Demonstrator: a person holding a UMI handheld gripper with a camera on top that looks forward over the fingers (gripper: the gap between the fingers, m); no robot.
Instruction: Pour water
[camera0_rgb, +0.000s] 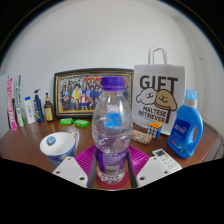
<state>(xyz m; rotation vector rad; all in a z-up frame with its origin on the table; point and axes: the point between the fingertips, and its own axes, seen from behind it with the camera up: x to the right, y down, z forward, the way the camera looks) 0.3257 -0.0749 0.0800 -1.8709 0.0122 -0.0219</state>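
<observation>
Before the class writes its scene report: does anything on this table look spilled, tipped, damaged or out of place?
Nothing stands out. The bottle stands upright and capped between the hand-held gripper fingers; the cup, the gift bag and the blue jug are upright, with no spill visible.

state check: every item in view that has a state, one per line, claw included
water bottle: upright, cap on, between the claw fingers
claw: closed on the water bottle
mug: upright, contents not visible
detergent bottle: upright, capped
gift bag: standing
picture frame: propped upright against the wall

A brown wooden table (20, 142) against a plain white wall (100, 35) — evenly lit, framed photo (78, 93) propped behind.
</observation>
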